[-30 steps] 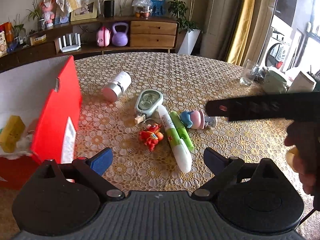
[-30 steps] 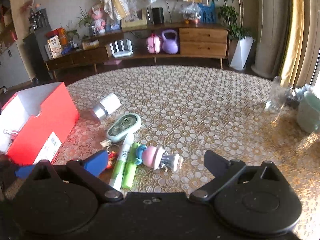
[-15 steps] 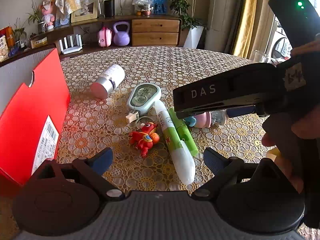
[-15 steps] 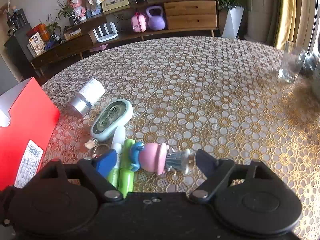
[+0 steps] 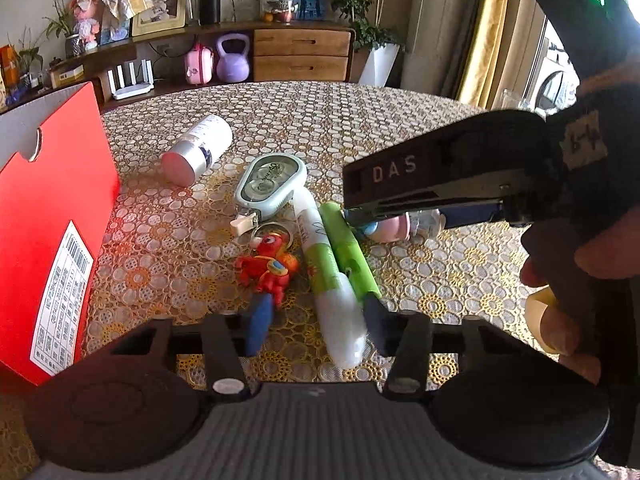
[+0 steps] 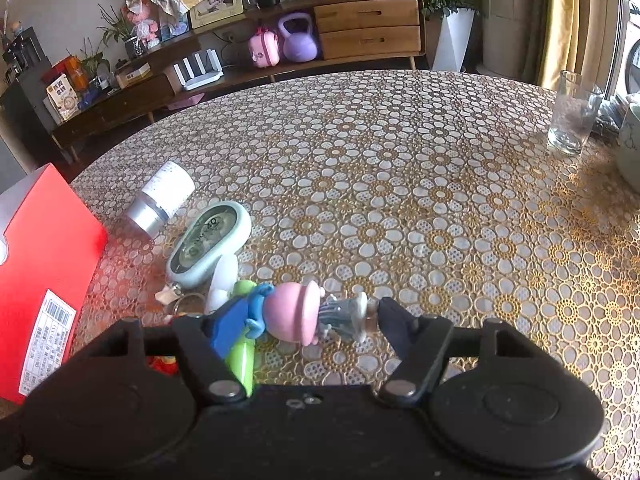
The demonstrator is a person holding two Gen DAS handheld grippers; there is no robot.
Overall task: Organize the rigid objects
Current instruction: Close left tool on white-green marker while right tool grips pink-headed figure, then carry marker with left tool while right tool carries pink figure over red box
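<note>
Several small objects lie on the patterned table. My left gripper [image 5: 316,328] is partly closed around the near end of a white and green tube [image 5: 328,276], with a red toy keychain [image 5: 268,268] at its left finger; contact is unclear. A green marker [image 5: 348,248] lies beside the tube. My right gripper [image 6: 304,320] has its jaws on both ends of a pink and blue figurine [image 6: 296,312], which lies on its side. It also shows in the left wrist view [image 5: 394,228] under the right gripper's body. A mint oval device [image 5: 272,184] and a white bottle [image 5: 198,150] lie farther back.
A red box [image 5: 44,232] stands at the left, also seen in the right wrist view [image 6: 40,264]. A drinking glass [image 6: 574,114] and a pale bowl [image 6: 630,140] stand at the far right. A wooden sideboard stands behind the table.
Both grippers narrowed from wide open. The left one moved in over the tube's near end. The right one came down and its jaws closed in on the pink figurine.
</note>
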